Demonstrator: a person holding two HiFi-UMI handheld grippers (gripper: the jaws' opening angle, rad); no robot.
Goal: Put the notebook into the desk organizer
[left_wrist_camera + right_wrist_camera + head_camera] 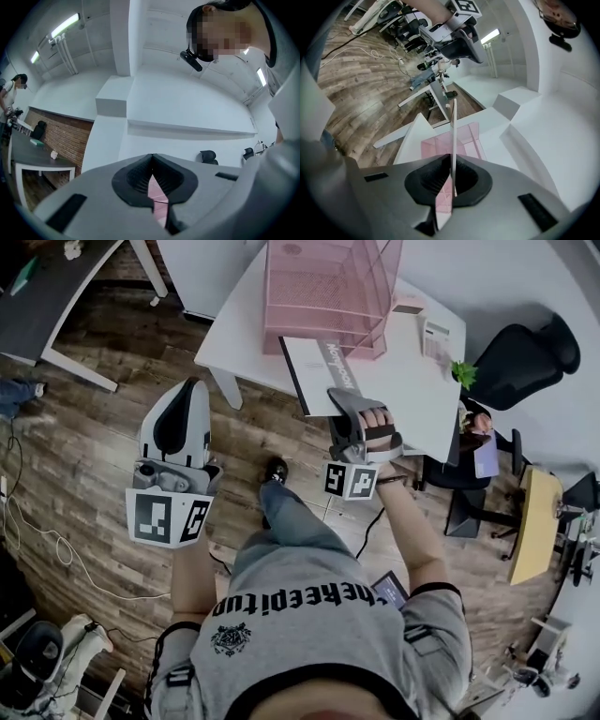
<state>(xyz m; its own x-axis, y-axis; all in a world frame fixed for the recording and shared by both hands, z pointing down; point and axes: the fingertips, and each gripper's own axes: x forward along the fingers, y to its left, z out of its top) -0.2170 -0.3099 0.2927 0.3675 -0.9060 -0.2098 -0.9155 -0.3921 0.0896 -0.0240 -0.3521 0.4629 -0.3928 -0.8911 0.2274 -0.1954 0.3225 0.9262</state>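
the white worktop stands on a wood plank floor, with a black office chair at its right and a dark table well apart at the far left. a pink mesh desk organizer sits on the worktop's far side, and a small green plant is near the worktop's right edge. the right gripper has its fingers clamped on the notebook, held over the worktop just in front of the organizer, outside it. the left gripper hangs over the floor, fingers pressed together on nothing. white walls and a brick strip bound the room.
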